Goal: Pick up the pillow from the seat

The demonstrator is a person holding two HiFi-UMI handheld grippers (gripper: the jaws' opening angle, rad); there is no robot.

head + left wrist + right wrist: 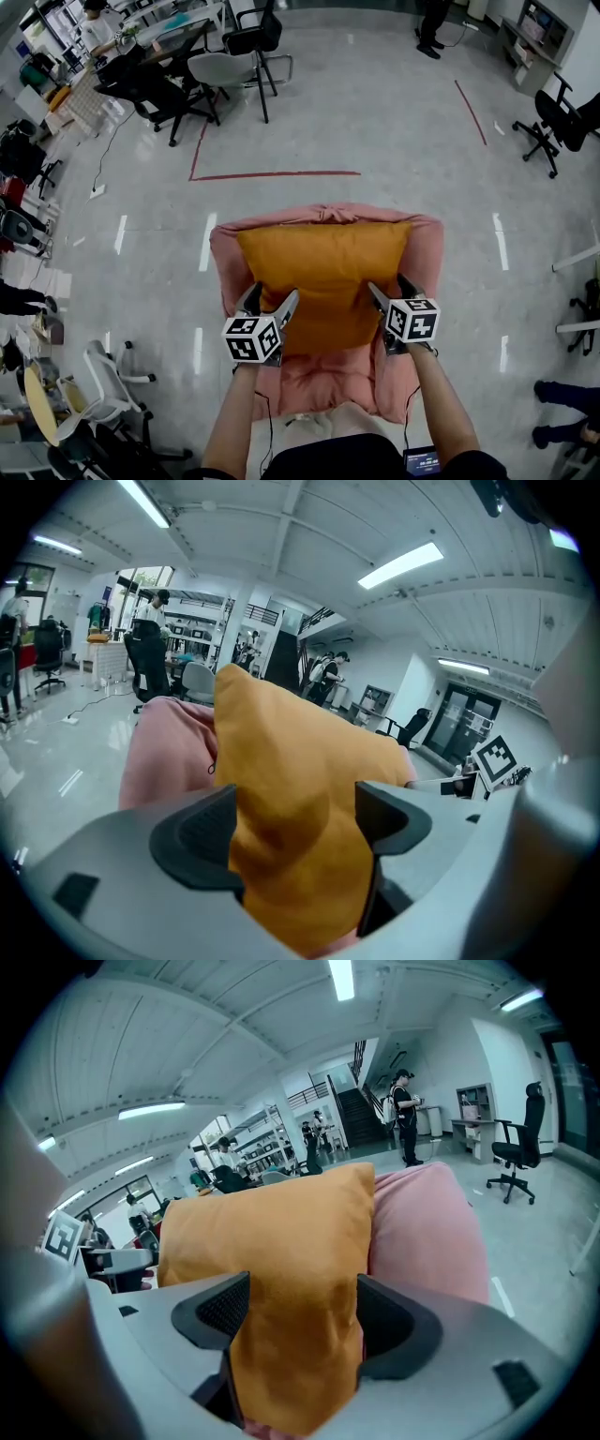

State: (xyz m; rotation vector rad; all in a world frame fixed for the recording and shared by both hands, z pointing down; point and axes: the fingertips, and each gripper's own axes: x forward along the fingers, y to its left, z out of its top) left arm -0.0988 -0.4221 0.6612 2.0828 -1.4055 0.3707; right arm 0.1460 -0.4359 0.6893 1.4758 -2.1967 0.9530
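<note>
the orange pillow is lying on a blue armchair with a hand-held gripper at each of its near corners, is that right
Not quite: the armchair is pink, not blue, as the head view shows. The rest holds: the orange pillow lies on it, with the left hand-held gripper and the right hand-held gripper at its two near corners.

The pillow (323, 281) hid most of the backrest of the pink seat (424, 251). The left gripper (272, 298) and right gripper (389, 286) each covered a lower pillow corner. The person's torso (328, 457) was cut off by the bottom edge, and the distant people (94, 23) were too small to tell.
</note>
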